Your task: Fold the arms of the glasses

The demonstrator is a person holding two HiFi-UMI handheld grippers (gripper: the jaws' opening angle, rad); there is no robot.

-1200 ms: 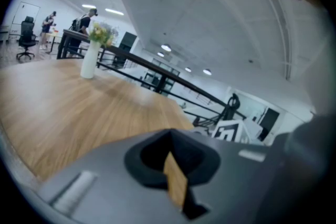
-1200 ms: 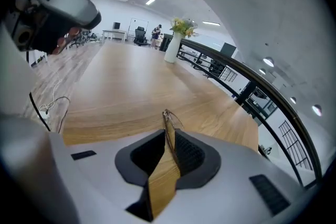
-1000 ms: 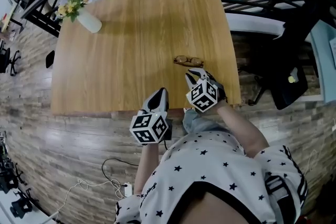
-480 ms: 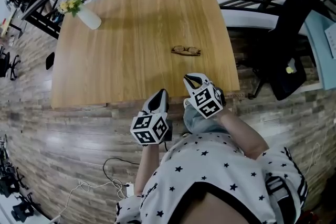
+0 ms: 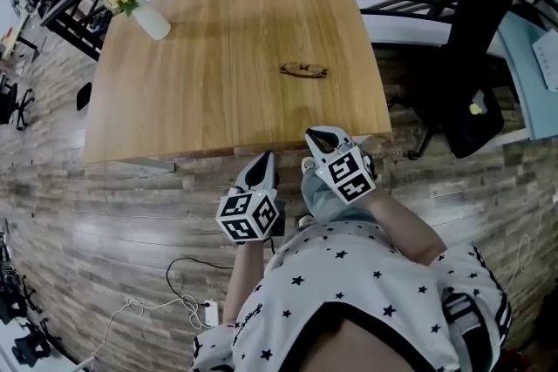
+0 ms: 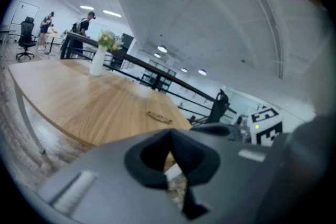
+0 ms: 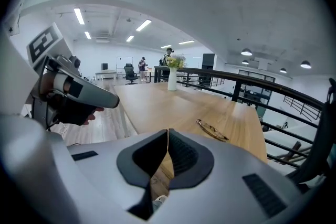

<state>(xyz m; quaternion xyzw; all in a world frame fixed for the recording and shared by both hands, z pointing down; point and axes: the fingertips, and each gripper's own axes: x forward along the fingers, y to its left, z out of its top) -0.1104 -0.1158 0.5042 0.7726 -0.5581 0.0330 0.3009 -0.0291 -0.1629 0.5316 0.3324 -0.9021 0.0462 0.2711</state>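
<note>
A: Left gripper (image 5: 265, 157), right gripper (image 5: 323, 137)?
B: Both jaws were pinched together, empty. Glasses (image 5: 304, 70) lay at twelve o'clock on the table (image 5: 200, 57). They looked light and fragile; best pinched gently by an arm's tip.

Zero legible words, brand names or numbers anywhere, not on the wooden table (image 5: 218, 57), not on the glasses (image 5: 304, 70), not on the white vase (image 5: 151, 22). Only printed stuff: black-and-white square marker patterns on the cube (image 5: 248, 216) of the left gripper (image 5: 267, 156) and on the cube (image 5: 350, 175) of the right gripper (image 5: 318, 135). Pure blocky code, no letters or digits in it.
</note>
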